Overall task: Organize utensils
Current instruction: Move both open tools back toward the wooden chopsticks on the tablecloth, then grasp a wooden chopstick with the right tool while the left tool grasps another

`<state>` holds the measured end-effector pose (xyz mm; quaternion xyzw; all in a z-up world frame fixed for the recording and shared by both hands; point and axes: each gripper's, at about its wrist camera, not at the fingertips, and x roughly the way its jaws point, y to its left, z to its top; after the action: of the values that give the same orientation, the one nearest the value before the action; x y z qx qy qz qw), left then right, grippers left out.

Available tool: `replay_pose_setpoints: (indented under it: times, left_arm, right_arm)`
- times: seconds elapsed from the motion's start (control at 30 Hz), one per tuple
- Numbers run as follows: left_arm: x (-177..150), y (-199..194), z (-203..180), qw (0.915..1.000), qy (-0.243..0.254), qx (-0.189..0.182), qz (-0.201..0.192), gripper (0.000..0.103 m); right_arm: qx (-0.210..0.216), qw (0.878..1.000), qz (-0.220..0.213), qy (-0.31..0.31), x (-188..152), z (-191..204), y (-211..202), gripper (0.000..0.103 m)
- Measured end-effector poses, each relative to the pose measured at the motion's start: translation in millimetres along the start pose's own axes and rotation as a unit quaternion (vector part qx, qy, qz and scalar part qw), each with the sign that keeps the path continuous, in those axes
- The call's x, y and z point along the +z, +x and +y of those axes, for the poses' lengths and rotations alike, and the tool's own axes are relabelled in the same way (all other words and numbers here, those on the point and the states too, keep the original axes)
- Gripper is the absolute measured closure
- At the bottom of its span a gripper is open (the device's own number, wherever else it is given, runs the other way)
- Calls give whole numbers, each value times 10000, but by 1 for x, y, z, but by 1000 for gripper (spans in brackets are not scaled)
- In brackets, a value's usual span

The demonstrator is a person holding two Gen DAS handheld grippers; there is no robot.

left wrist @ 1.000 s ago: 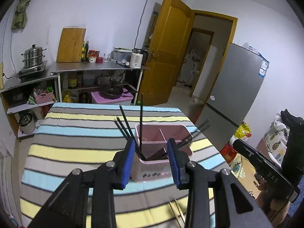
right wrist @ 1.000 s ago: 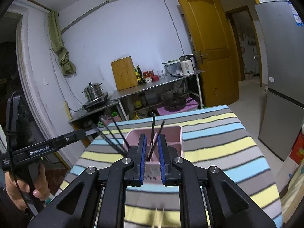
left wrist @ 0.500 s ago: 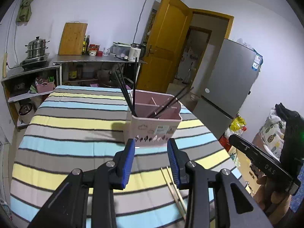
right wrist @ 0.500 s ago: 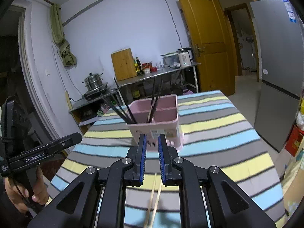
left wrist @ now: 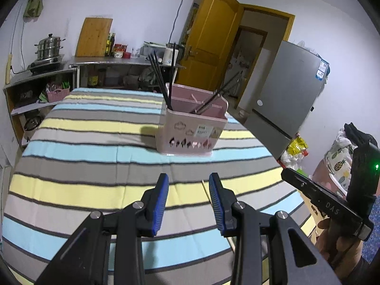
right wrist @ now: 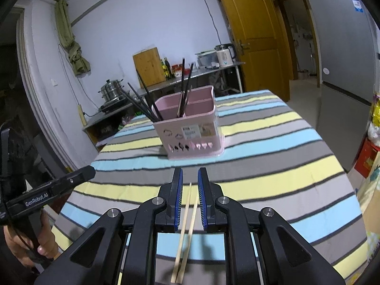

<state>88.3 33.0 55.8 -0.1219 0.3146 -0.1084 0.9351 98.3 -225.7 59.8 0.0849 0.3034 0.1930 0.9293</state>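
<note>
Both claws lowered; right claw (right wrist: pixel 190 178) open over chopsticks (right wrist: pixel 187 216).

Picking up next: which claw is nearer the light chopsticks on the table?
Right. The right claw straddles the chopsticks; the left claw hangs off to their left.

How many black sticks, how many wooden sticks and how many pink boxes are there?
Black chopsticks: 5 that I can tell apart, though they overlap
Wooden chopsticks: 2
Pink box: 1
Total: 8 things
</note>
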Motion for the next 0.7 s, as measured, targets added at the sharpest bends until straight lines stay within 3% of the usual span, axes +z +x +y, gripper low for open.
replay_pose_setpoints:
  times: [0.37,0.7]
  left_arm:
    - [-24,22,2,9992,-161,-5,361,66]
    - [-41,42,14,9970,-372,13,678,66]
  right_arm:
    - [-8,9992,404,-23,-22,-3,27,90]
    - [-40,9930,1177,-99,-51,-4,75,90]
